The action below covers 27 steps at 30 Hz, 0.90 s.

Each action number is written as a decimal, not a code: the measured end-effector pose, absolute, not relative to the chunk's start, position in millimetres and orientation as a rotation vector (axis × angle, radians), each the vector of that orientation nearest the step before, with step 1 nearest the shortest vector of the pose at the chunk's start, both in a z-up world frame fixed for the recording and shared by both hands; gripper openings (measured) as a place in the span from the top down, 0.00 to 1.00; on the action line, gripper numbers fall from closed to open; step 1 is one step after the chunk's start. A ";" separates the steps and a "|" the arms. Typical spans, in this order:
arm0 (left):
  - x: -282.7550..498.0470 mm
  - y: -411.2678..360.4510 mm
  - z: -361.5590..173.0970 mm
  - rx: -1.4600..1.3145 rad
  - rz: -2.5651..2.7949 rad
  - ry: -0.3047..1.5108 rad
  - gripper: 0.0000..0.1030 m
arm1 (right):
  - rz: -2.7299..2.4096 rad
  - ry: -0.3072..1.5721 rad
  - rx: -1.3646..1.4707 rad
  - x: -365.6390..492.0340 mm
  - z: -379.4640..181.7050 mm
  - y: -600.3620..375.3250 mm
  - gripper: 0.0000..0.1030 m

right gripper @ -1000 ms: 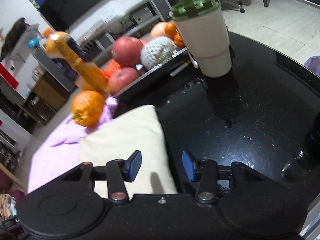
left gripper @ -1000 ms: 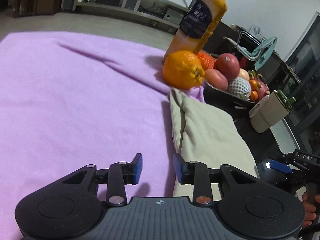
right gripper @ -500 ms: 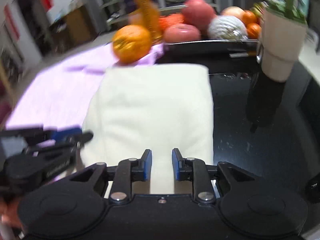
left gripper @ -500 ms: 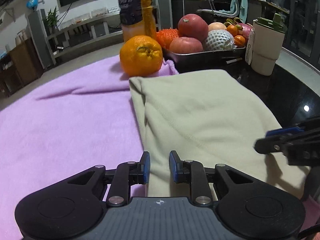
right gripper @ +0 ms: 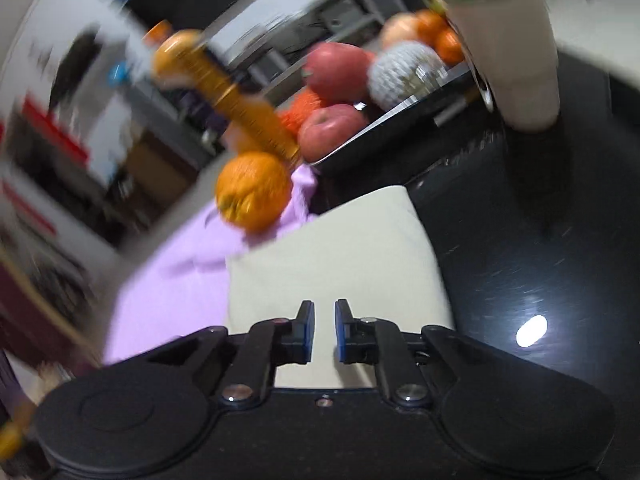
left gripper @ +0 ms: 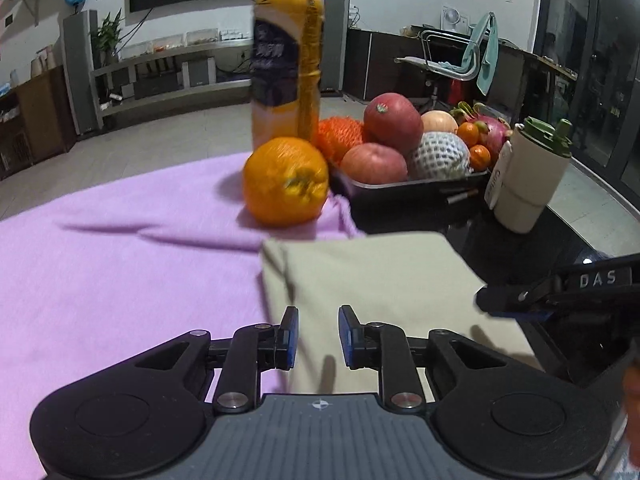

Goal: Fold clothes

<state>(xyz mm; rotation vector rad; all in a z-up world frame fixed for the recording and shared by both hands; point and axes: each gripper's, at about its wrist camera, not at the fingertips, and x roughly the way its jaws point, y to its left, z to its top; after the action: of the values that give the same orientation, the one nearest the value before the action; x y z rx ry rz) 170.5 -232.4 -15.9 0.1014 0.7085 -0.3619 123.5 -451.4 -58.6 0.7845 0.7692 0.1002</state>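
Note:
A folded beige garment (left gripper: 380, 280) lies on the black table, its left edge over a purple cloth (left gripper: 120, 264). My left gripper (left gripper: 318, 336) hovers over the garment's near left part, jaws a little apart and empty. My right gripper (right gripper: 324, 330) is above the garment's near edge (right gripper: 332, 256), jaws narrowly apart with nothing between them; that view is blurred. The right gripper's fingers (left gripper: 520, 296) show at the right of the left wrist view, beside the garment's right edge.
Behind the garment sit a loose orange (left gripper: 286, 182), a tall orange juice bottle (left gripper: 286, 64), a black tray of fruit (left gripper: 412, 194) and a beige cup with a green lid (left gripper: 528, 176). Bare black tabletop (right gripper: 540, 240) lies to the right.
Both grippers narrowed from wide open a second ago. The left one has since opened slightly and pulled back from the garment. The right view has swung and tilted, now blurred.

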 end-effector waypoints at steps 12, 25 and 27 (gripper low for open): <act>219.5 -203.4 -52.9 -0.156 -0.095 0.761 0.91 | 0.004 0.749 1.027 144.3 -105.0 -497.6 0.99; 114.6 -189.8 -49.7 0.020 -0.322 0.865 0.88 | -0.024 0.885 0.709 63.3 -47.9 -464.5 0.84; 100.4 -196.7 -58.2 0.083 -0.313 0.873 0.86 | -0.019 0.948 0.610 52.3 -51.5 -446.1 0.84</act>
<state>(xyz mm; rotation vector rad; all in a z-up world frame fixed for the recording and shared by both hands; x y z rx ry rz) 100.4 -196.7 -58.2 0.0833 0.8729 -0.3127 52.3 -446.1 -51.5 0.6099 0.9483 -0.0191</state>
